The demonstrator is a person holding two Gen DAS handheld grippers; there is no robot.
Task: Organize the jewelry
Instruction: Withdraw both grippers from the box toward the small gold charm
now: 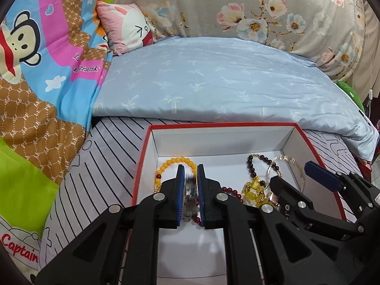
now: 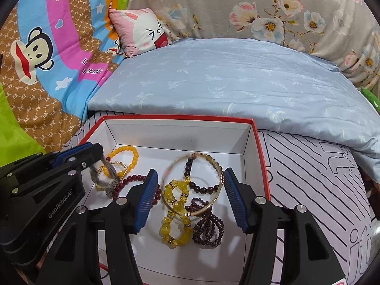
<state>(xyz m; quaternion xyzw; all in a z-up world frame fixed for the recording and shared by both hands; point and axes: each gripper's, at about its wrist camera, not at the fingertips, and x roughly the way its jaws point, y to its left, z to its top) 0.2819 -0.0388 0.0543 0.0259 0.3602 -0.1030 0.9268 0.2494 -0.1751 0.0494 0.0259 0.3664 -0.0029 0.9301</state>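
Nearest the lens, the left tongs (image 1: 190,190) sit narrow over the left half of the box, a silver link bracelet (image 1: 190,191) between the blue pads. From the right wrist view that bracelet (image 2: 104,175) hangs blurred from the tips, its lower end down among the beads, so I judge it pinched, perhaps only loosely. The right tongs (image 2: 190,197) stand wide open above the right half, gripping nothing; a thin gold bangle (image 2: 193,185) lies blurred between the pads, touching neither.

The red-edged white box (image 2: 180,118) rests on the bed's striped sheet (image 2: 308,166), against the edge of a pale blue quilt (image 2: 237,76). Inside it, near the far left corner, lies a yellow bead bracelet (image 2: 129,156); by the left wall, a red bead bracelet (image 2: 133,180). Mid-box, a chunky yellow bracelet (image 2: 177,213), a dark purple bead bracelet (image 2: 197,180) and a coiled maroon bead strand (image 2: 209,223) overlap.

Progress, by my reckoning: every visible piece is already in the box. No loose jewelry shows on the bed. What looks left is setting the silver bracelet down and perhaps untangling that middle heap.
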